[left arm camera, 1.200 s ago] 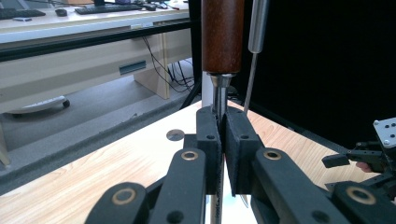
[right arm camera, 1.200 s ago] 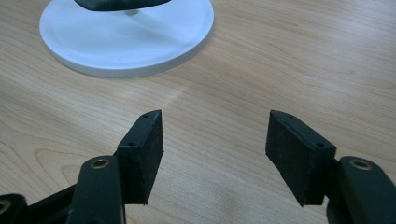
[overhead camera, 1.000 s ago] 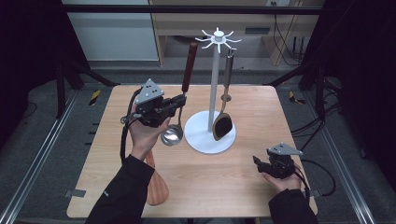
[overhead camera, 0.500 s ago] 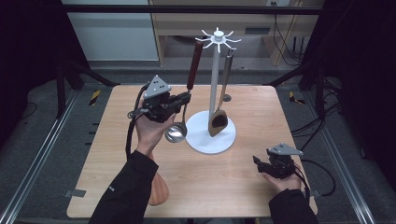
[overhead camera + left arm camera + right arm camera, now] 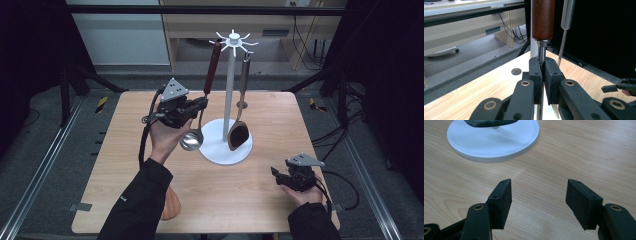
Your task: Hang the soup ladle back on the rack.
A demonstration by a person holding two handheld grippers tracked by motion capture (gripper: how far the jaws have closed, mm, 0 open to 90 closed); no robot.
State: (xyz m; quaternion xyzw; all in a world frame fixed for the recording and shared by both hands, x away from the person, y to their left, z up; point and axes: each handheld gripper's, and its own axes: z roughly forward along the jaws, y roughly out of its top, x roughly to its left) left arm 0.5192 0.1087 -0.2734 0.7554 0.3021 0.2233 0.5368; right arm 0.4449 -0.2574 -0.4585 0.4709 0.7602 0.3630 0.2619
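A ladle with a red-brown wooden handle and a steel bowl hangs upright above the table, left of the white utensil stand. My left gripper is shut on its thin metal shaft just below the handle; the left gripper view shows both pads pressed on the shaft. The handle's top is level with the stand's hook arms; whether it touches one I cannot tell. My right gripper rests open at the near right, its jaws with nothing between them.
A dark spatula with a steel handle hangs on the stand over its round white base. A brown wooden utensil lies at the front edge, partly under the left forearm.
The left gripper has carried the ladle to the right, closer to the stand, and its handle top now sits by the hook arms. The right gripper has stayed put.
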